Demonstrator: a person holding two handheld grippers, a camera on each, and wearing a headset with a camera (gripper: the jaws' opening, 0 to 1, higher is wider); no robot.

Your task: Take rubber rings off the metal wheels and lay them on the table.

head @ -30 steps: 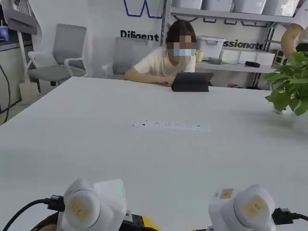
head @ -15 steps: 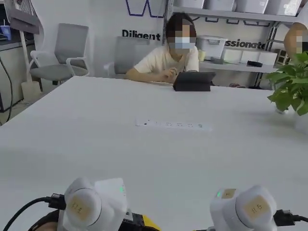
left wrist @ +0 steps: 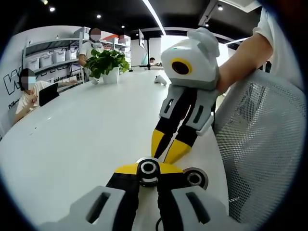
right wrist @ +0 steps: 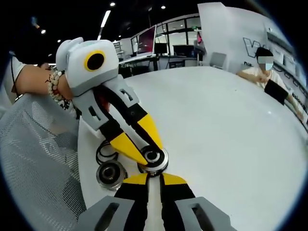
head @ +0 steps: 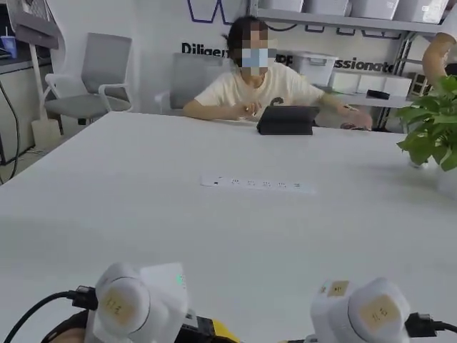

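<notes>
I read the wheel (left wrist: 148, 168) between the fingers (left wrist: 124, 169) as bright metal rimmed in matt black rubber. Fingers were glossy yellow-and-black plastic. Table (left wrist: 72, 139) beyond them looked smooth, matt white.

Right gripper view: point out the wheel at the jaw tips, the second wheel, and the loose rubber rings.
wheel at the jaw tips (right wrist: 154, 157), right gripper view, its hub.
second wheel (right wrist: 110, 174), right gripper view, its hub.
loose rubber rings (right wrist: 98, 154), right gripper view, left arc of the band.

my left gripper (left wrist: 148, 172) clamps a metal wheel (right wrist: 154, 156); my right gripper (right wrist: 153, 180), jaws close together, meets it tip to tip.
</notes>
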